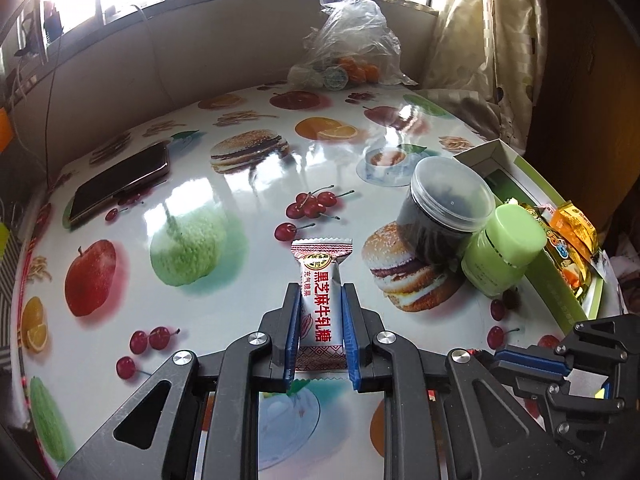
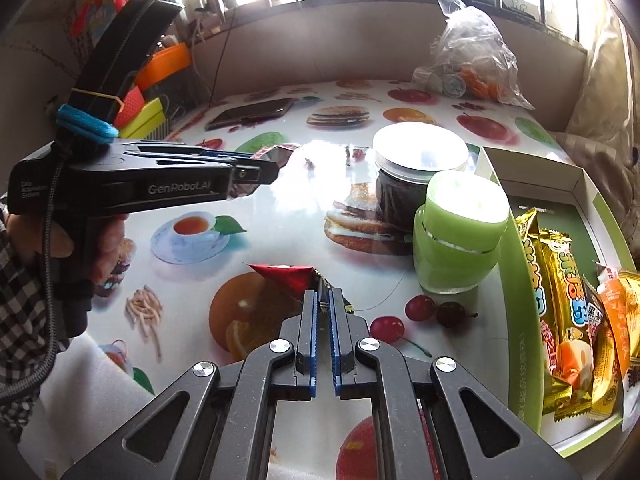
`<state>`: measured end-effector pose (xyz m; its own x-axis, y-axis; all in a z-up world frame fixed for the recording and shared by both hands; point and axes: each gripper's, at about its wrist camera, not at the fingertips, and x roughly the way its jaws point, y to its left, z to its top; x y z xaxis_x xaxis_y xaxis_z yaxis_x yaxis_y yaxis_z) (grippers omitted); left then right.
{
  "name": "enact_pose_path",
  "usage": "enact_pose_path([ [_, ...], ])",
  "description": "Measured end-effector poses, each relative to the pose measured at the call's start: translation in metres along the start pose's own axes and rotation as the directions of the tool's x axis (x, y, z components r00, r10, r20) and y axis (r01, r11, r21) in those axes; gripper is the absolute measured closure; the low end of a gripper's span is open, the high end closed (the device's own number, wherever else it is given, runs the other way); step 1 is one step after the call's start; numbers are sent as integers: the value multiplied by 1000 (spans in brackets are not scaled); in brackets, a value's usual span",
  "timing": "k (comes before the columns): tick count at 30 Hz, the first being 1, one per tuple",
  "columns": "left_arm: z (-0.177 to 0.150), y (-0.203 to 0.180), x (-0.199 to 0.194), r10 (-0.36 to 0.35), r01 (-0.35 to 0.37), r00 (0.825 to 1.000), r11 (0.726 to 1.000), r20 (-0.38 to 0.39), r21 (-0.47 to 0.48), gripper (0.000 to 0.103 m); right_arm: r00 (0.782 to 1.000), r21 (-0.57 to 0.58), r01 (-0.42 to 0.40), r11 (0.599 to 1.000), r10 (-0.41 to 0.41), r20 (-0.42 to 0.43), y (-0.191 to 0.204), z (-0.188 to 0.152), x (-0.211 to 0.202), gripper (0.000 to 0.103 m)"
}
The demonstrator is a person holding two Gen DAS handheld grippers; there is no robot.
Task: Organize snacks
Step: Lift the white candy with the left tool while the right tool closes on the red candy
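Note:
My left gripper (image 1: 320, 294) is shut on a white and red nougat candy pack (image 1: 320, 272), held off the fruit-print table (image 1: 224, 208). In the right wrist view the left gripper (image 2: 272, 168) appears side-on with the pack (image 2: 276, 154) at its tips. My right gripper (image 2: 322, 294) is shut on a small red wrapper (image 2: 286, 276), also above the table. It shows at the lower right of the left wrist view, right gripper (image 1: 500, 362). A white and green box (image 2: 516, 248) at the right holds several snack packs (image 2: 568, 300).
A dark jar with a clear lid (image 2: 400, 188) and a green jar (image 2: 456, 240) stand just left of the box. A phone (image 1: 120, 188) lies at the far left. A plastic bag with oranges (image 1: 352, 48) sits at the back. A hand (image 2: 108, 240) grips the left tool.

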<state>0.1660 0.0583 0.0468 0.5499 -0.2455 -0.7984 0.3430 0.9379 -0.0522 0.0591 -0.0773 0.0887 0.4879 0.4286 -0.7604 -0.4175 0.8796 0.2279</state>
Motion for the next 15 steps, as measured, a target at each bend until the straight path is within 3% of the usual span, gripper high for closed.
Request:
enact_pose_path([
  [6,-12,-1,-9,5,-5,1000,1000,0,-11,83,998,-39,-62,997,61,-34,10,-6,-4,97],
  [8,-14,-1,-10,3,-3,1000,1000,1,-15,83,997,-62,-66,996,63,-47,14,-7,-2,87],
  [10,-15,0,-10,1,-1,1000,1000,1,-23,83,998,-89,-37,995,32,-49,17,-6,1,70],
  [15,-18,2,-10,-1,1,1000,999,-3,-33,83,996,-130,-65,989,56,-75,21,-2,16,50],
])
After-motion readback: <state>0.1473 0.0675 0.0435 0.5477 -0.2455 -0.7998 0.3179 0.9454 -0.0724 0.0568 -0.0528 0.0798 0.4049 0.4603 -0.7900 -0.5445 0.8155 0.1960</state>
